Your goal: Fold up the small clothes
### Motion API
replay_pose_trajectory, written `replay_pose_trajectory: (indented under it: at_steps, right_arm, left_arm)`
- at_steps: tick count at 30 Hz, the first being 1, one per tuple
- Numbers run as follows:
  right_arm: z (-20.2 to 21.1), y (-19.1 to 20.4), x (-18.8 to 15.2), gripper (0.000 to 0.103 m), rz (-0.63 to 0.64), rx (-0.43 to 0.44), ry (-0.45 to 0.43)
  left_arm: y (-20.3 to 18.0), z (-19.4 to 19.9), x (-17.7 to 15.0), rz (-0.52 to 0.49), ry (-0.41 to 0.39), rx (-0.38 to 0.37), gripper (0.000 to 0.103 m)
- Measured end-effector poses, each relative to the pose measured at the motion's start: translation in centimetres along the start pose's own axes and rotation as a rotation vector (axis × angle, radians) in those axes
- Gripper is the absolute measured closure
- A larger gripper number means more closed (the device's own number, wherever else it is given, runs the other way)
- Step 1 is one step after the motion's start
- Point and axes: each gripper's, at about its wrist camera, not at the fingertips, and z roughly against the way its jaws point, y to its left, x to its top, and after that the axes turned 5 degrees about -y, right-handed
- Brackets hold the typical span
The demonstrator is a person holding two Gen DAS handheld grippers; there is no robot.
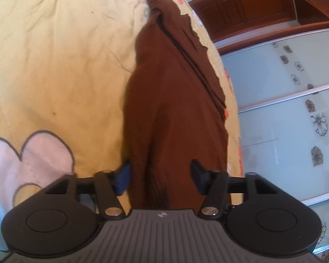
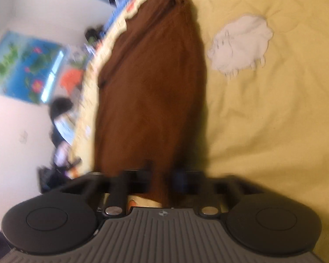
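Observation:
A brown garment [image 1: 175, 109] lies stretched along the edge of a yellow bedspread [image 1: 65, 65]. My left gripper [image 1: 160, 175] has its jaws wide apart, with the near end of the cloth lying between the fingers, which do not pinch it. In the right wrist view the same brown garment [image 2: 151, 87] runs away from me. My right gripper [image 2: 163, 177] is shut on its near end. That view is blurred by motion.
The bedspread [image 2: 274, 120] has white cartoon patches [image 2: 241, 46] and a pink one [image 1: 33, 160]. The bed edge drops off beside the garment. A glass-panelled wardrobe [image 1: 285, 109] and a wooden door [image 1: 241, 6] stand beyond it. A poster [image 2: 24, 65] and clutter sit by the wall.

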Motion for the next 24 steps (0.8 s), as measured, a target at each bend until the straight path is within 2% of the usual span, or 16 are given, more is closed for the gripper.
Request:
replay_pose_trajectory:
  at_steps: [2, 4, 6, 9, 11, 13, 14, 15, 16, 17, 18, 19, 22, 23, 24]
  right_arm:
    - [0.8, 0.0, 0.2, 0.09, 0.029, -0.008, -0.003]
    - [3.1, -0.3, 0.6, 0.091, 0.051, -0.037, -0.053]
    - [4.9, -1.3, 1.0, 0.091, 0.033, -0.054, -0.079]
    - [4.3, -2.1, 0.8, 0.09, 0.011, -0.059, -0.033]
    - [3.5, -2.1, 0.7, 0.083, -0.008, -0.027, -0.028]
    - [3.1, -2.1, 0.7, 0.062, -0.024, 0.017, -0.049]
    - [3.1, -2.2, 0.7, 0.058, -0.038, 0.041, -0.058]
    - [3.0, -2.2, 0.7, 0.056, -0.048, 0.056, -0.064]
    - [2.8, -2.1, 0.7, 0.056, -0.046, 0.055, -0.061]
    - [2.6, -1.8, 0.8, 0.056, -0.037, 0.05, -0.06]
    - [2.6, -1.6, 0.8, 0.067, -0.029, 0.041, -0.057]
    - [2.5, -1.4, 0.9, 0.091, -0.014, 0.015, -0.045]
    - [3.2, -0.3, 1.1, 0.09, 0.053, -0.025, -0.029]
    - [3.9, 0.1, 1.0, 0.09, 0.07, -0.03, -0.038]
    - [4.5, 0.2, 0.9, 0.091, 0.085, -0.052, -0.036]
  left_arm:
    - [0.2, 0.7, 0.1, 0.003, -0.001, 0.009, 0.051]
    - [0.4, 1.3, 0.1, -0.008, -0.008, 0.019, 0.051]
    - [1.0, 1.2, 0.1, 0.017, -0.003, -0.002, 0.05]
    - [1.0, 0.5, 0.2, 0.032, -0.004, -0.017, 0.05]
    - [0.6, 0.1, 0.1, 0.022, 0.001, -0.02, 0.05]
    - [0.3, -0.3, 0.1, 0.016, 0.012, -0.021, 0.051]
    - [0.0, -0.6, -0.1, 0.009, 0.025, -0.02, 0.052]
    - [-0.4, -0.8, -0.2, -0.01, 0.032, -0.01, 0.058]
    - [-1.0, -1.1, -0.4, -0.049, 0.034, 0.022, 0.065]
    - [-1.5, -1.5, -0.5, -0.089, 0.045, 0.071, 0.089]
    - [-1.8, -1.7, -0.6, -0.122, 0.049, 0.115, 0.096]
    - [-2.2, -1.5, -0.6, -0.145, 0.045, 0.126, 0.096]
    - [-3.9, 0.0, -0.4, -0.269, 0.049, 0.178, 0.096]
    - [-4.2, 0.5, -0.5, -0.311, 0.059, 0.195, 0.1]
    - [-4.1, 0.6, -0.6, -0.356, 0.071, 0.245, 0.1]
